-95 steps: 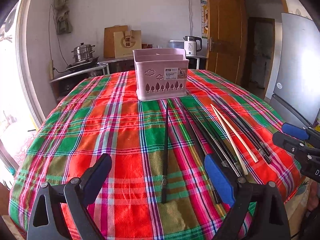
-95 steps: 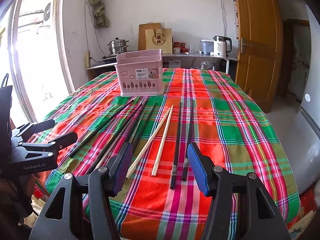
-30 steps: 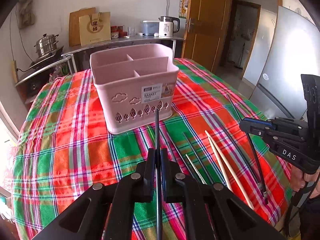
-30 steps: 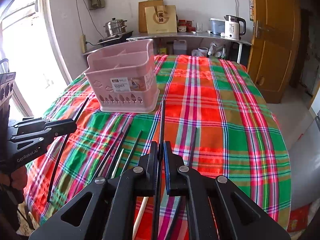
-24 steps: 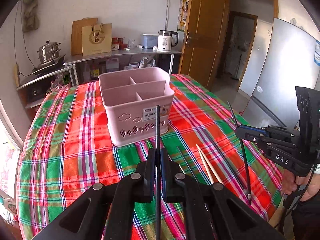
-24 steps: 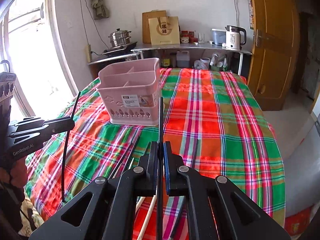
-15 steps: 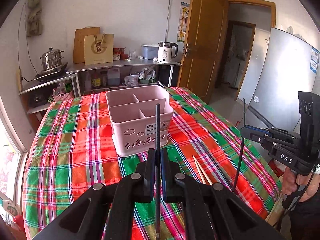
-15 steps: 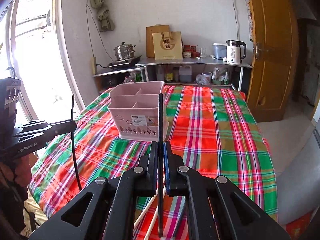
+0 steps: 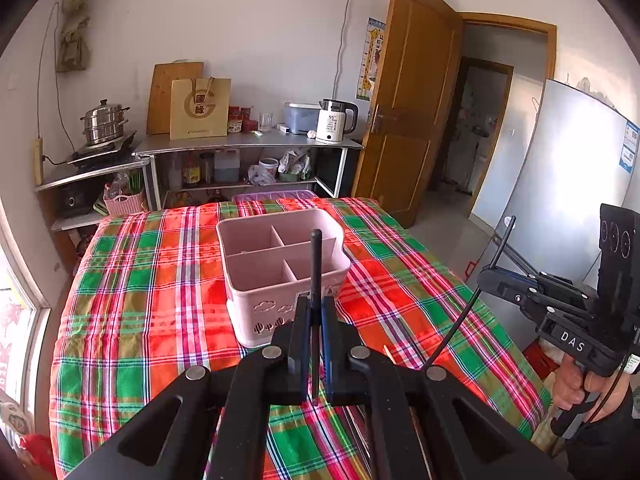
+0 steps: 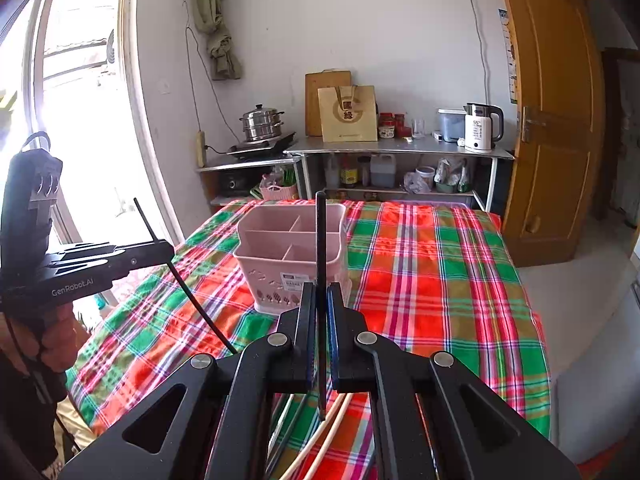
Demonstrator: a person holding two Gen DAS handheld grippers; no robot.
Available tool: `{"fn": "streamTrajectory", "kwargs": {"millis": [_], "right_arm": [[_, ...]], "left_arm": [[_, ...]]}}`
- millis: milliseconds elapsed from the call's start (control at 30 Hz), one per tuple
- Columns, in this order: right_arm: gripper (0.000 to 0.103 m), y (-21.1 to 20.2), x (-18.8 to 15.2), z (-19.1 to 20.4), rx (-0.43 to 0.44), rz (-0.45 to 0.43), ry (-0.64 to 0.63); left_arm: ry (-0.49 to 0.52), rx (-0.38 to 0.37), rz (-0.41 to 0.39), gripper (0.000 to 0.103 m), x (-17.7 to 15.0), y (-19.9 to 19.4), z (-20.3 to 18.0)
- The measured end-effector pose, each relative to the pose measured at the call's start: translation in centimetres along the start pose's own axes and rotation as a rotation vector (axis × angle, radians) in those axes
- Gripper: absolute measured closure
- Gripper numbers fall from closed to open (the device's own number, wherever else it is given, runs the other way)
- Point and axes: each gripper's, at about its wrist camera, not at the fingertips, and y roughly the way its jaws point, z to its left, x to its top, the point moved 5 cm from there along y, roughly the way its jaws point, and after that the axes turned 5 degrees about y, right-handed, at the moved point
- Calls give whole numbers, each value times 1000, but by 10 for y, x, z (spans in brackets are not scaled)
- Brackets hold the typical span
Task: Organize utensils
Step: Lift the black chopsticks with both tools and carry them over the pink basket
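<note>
Both grippers, the left gripper and the right gripper, each clenched on one black chopstick, are now lifted clear above the table, so dropping them into the pink basket seems next.

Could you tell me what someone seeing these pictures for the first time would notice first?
Probably the bright plaid tablecloth covering the table, with the empty pink utensil basket standing in its middle. Next, the two black chopsticks held in the air: the left gripper is clamped on one chopstick, the right gripper on another chopstick, both near the basket.
</note>
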Motion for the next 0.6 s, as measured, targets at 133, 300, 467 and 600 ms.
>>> {"fn": "streamTrajectory", "kwargs": {"millis": [133,300,467,600], "right_arm": [[98,11,19,8,20,-11,-2],[98,24,49,16,52,-34,8],[98,28,85,26,82,-96,18],[98,34,110,34,106,-139,30]], "left_arm": [[-10,-12,-16,98,27,-1,7],[0,0,-54,99,65,-5,13],[-5,12,-111,99,103,-13,22],[-13,36,-152,99,130,-15,34]]}}
